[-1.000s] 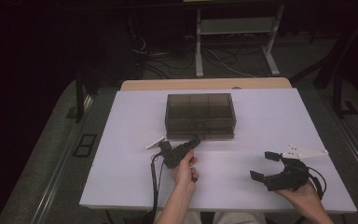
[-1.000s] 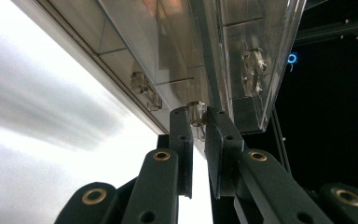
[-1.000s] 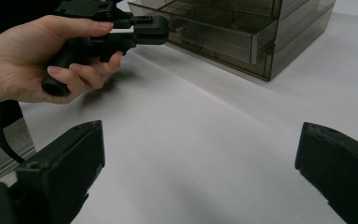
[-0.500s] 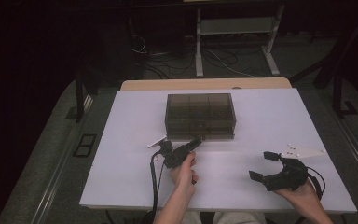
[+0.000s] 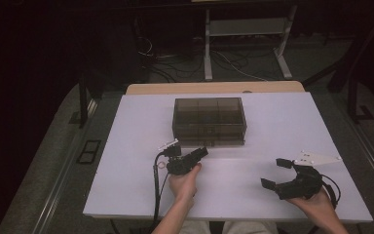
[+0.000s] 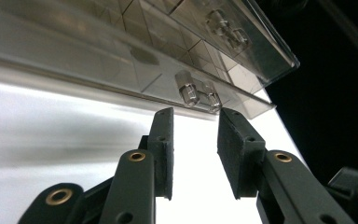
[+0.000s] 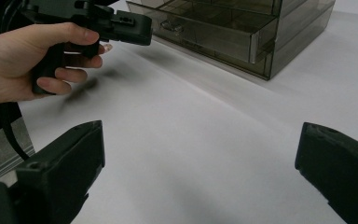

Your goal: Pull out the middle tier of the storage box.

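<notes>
My left gripper [image 6: 195, 140], jaws just opening, nothing between them, sits near the drawer box's [image 5: 209, 122] clear handle [image 6: 196, 91]. Right gripper [image 5: 277, 173] wide open, near right.

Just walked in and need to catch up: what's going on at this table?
A person sits at a white table with a gripper in each hand. The left gripper is right at the clear handle of the smoky drawer box; its jaws have just been opening, with nothing between them. One drawer sits slightly pulled out. The right gripper rests open, off to the side.
</notes>
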Motion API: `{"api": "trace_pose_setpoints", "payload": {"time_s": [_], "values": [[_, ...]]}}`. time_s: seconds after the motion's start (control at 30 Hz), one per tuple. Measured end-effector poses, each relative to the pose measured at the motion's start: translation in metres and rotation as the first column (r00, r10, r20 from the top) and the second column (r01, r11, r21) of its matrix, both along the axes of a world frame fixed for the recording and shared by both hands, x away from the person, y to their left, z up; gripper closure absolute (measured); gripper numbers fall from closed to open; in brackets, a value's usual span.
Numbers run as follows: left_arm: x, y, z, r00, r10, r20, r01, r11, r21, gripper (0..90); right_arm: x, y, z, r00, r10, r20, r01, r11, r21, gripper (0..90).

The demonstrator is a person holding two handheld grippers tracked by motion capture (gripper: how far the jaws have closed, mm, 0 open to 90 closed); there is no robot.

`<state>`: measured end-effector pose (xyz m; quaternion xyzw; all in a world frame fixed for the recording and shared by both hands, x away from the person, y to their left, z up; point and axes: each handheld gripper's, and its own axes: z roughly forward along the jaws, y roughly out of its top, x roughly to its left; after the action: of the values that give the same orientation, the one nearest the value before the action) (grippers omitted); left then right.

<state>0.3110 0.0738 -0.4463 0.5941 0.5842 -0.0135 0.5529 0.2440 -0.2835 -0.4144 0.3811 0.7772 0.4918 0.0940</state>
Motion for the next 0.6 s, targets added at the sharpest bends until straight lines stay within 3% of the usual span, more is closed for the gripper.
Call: {"api": "trace_pose_setpoints", "payload": {"time_s": [0.1,0.23,0.4,0.47,0.6], "values": [[-0.001,0.0,0.006,0.9991,-0.026,0.033,0.025,0.9981,0.057,64.4,0.0,0.0,0.0,1.0,0.0,0.0,0.0,1.0,-0.001,0.8],[-0.002,-0.002,0.014,0.9948,-0.074,0.07,0.065,0.99,0.125,63.2,0.0,0.0,0.0,1.0,0.0,0.001,0.0,1.0,0.0,0.8],[0.0,-0.004,0.024,0.9867,-0.126,0.102,0.103,0.9724,0.21,60.8,0.0,0.0,0.0,1.0,0.002,0.001,-0.002,1.0,-0.002,0.8],[0.002,-0.005,0.027,0.9837,-0.147,0.102,0.122,0.9679,0.22,59.9,0.0,0.0,0.0,1.0,0.001,-0.001,-0.001,1.0,-0.002,0.9],[0.005,-0.006,0.035,0.9711,-0.209,0.115,0.17,0.9451,0.279,59.2,0.0,0.0,0.0,1.0,0.001,-0.002,-0.001,1.0,-0.003,0.9]]}}
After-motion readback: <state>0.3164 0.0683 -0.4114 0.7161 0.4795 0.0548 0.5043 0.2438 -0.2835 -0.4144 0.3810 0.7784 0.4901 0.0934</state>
